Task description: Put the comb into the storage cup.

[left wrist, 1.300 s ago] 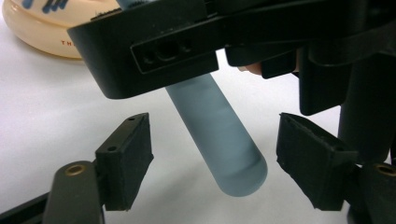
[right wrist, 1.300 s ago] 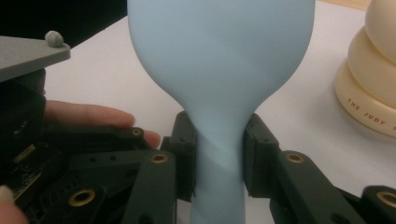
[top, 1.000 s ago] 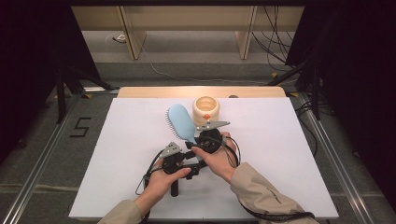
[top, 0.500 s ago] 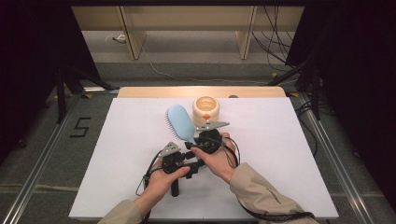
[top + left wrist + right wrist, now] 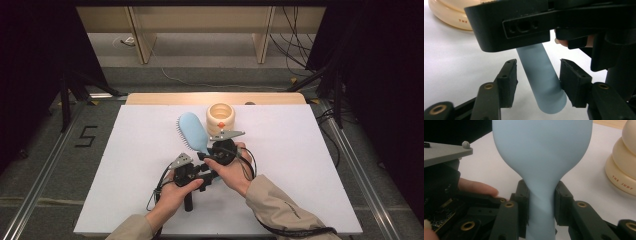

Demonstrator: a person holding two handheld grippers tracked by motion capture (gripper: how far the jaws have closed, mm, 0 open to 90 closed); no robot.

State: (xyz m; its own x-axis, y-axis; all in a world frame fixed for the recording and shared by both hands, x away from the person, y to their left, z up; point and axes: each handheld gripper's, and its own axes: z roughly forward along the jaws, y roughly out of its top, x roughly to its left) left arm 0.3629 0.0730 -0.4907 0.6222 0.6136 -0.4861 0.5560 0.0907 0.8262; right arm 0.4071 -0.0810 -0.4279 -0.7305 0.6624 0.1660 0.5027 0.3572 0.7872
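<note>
A light blue hairbrush (image 5: 192, 131) lies bristles up on the white table. My right gripper (image 5: 541, 192) is shut on its narrow neck, below the oval head (image 5: 541, 150). In the high view the right gripper (image 5: 207, 154) sits just behind the brush head. My left gripper (image 5: 537, 77) straddles the end of the brush handle (image 5: 541, 82). Its jaws have just been closing. One pad (image 5: 571, 82) is at the handle's side, and the other pad (image 5: 509, 77) stands a little off it. From above, the left gripper (image 5: 205, 175) is close beside the right hand.
A cream ribbed holder (image 5: 220, 116) stands right behind the brush head, close to the right gripper. The white table sheet (image 5: 310, 165) spreads to both sides. A wooden edge (image 5: 150, 97) runs along the far side of the table. Cables trail from both grippers.
</note>
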